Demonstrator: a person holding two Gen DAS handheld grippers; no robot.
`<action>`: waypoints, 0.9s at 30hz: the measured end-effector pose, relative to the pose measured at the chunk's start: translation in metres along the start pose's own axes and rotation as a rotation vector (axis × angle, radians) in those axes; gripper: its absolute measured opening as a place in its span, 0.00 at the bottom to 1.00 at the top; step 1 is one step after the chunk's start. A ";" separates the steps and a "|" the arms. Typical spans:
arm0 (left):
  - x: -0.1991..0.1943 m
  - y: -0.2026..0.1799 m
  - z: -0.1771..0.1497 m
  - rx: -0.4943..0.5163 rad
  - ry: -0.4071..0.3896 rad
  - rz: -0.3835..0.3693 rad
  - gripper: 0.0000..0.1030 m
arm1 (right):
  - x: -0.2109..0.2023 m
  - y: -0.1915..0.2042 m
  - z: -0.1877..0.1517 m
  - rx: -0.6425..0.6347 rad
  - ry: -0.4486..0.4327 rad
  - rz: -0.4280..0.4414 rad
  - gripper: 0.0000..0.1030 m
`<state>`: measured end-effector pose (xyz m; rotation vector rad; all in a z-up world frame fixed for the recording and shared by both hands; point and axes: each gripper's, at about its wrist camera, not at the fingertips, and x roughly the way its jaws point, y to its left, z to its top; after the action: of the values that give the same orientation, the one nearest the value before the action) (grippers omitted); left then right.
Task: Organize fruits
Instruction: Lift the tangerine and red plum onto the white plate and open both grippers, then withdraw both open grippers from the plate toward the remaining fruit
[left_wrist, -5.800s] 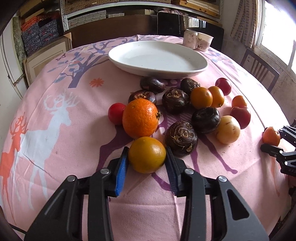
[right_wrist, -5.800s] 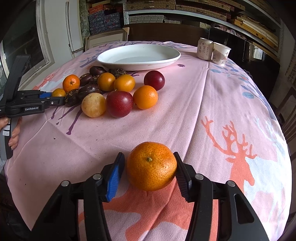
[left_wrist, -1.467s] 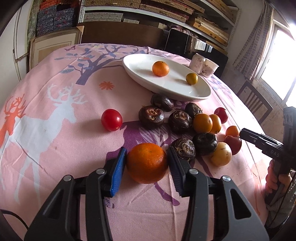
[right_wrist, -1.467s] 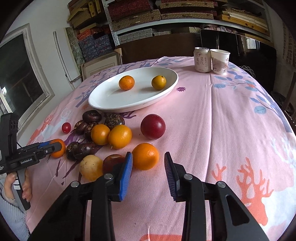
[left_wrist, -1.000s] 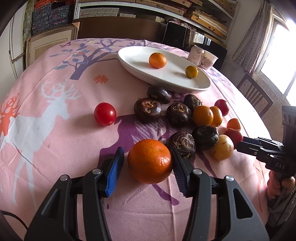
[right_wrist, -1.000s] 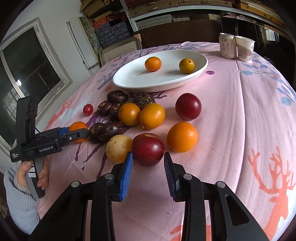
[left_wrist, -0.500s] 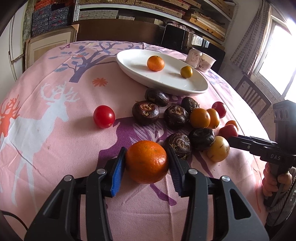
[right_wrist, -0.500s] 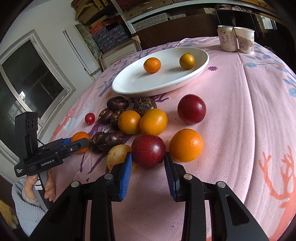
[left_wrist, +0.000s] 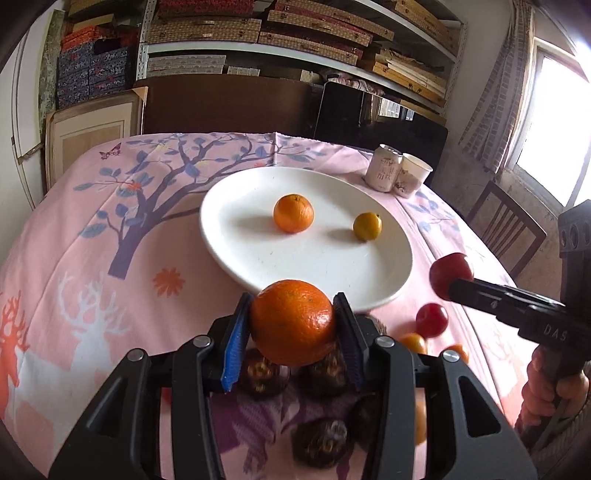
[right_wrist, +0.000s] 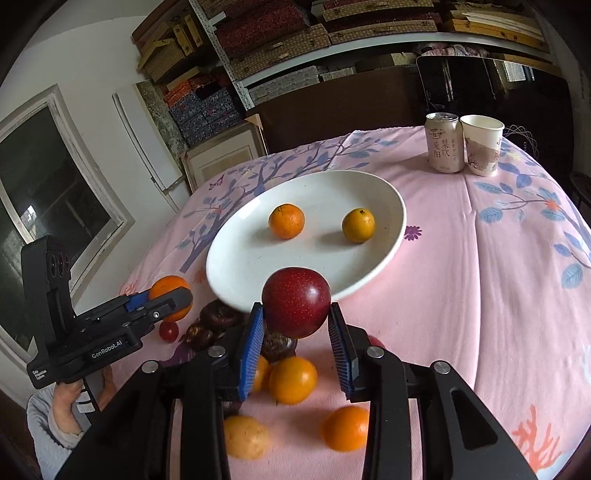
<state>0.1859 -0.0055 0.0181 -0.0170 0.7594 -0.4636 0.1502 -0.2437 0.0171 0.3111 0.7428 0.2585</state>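
**Beyond the fruit**

Ahead of me a drink can (right_wrist: 444, 143) stands touching a paper cup (right_wrist: 482, 144) to its right on the pink tablecloth (right_wrist: 498, 258). Behind the can, shelves (left_wrist: 295, 33) hold stacked boxes; right of it stands a wooden chair (left_wrist: 508, 230).

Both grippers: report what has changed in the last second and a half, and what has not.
The left gripper, whose jaws have just been closing, took hold of the big orange and lifted it off the cloth toward the white plate. The right gripper left the orange it was at, closed on the dark red fruit and raised it too. The two small citrus fruits on the plate, the can and cup stayed put.
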 end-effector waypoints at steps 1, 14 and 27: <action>0.008 -0.002 0.005 0.005 0.001 0.005 0.43 | 0.010 0.001 0.005 0.002 -0.001 -0.006 0.34; 0.029 0.016 0.012 -0.015 -0.014 0.057 0.75 | 0.022 -0.005 0.010 -0.033 -0.086 -0.065 0.62; -0.034 0.070 -0.044 -0.179 -0.041 0.142 0.93 | -0.018 -0.058 -0.023 0.166 -0.130 -0.122 0.75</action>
<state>0.1628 0.0778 -0.0042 -0.1384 0.7546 -0.2582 0.1287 -0.2988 -0.0092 0.4337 0.6532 0.0605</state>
